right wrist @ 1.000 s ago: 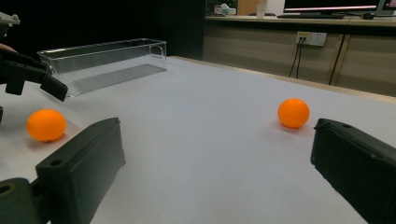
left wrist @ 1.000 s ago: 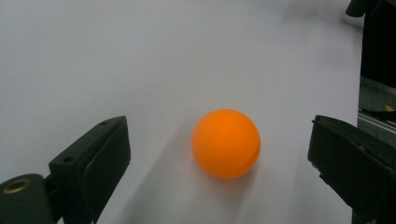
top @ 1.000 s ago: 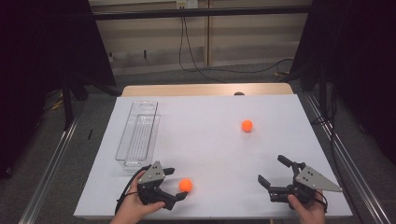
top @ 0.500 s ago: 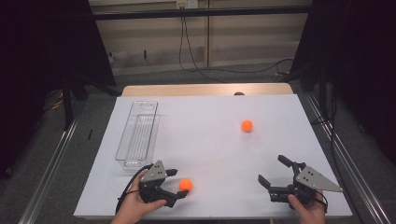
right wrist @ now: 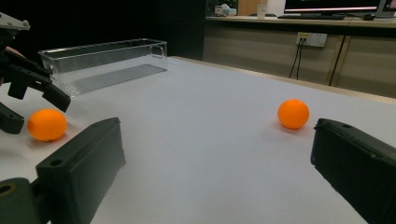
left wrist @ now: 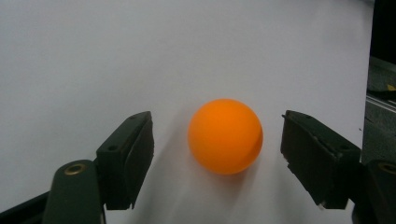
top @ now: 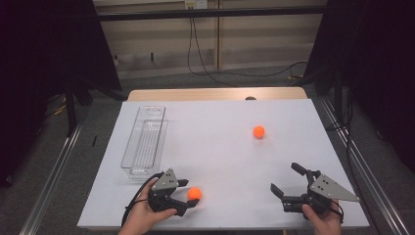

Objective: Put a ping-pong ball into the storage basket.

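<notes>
in the high view, the left gripper [top: 192, 196] lies low on the white table [top: 210, 147] near its near edge, at the left, held by the person's left hand [top: 144, 213]. an orange ball [top: 194, 194] sits on the table between its two jaws. the jaws have just been closing around this ball, and i cannot tell from here if they touch it. the right gripper [top: 286, 183] is at the near right of the table, well apart from the left one, with its jaws spread wide and nothing between them. a second orange ball [top: 259, 131] lies farther away, toward the right of the middle of the table. a clear plastic tray [top: 145, 142] stands on the left side, long way from near to far, just beyond the left gripper.

in the left gripper view, the orange ball [left wrist: 225, 136] rests on the table between the two black jaws. a gap shows on each side of it, so the pads do not press it; the jaws stand about half open.

in the right gripper view, the two jaws are far apart and hold nothing. the second orange ball [right wrist: 293, 113] is ahead on the right. the left gripper [right wrist: 28, 109] and its ball [right wrist: 46, 124] are at the left, and the clear plastic tray [right wrist: 107, 63] is behind them.
</notes>
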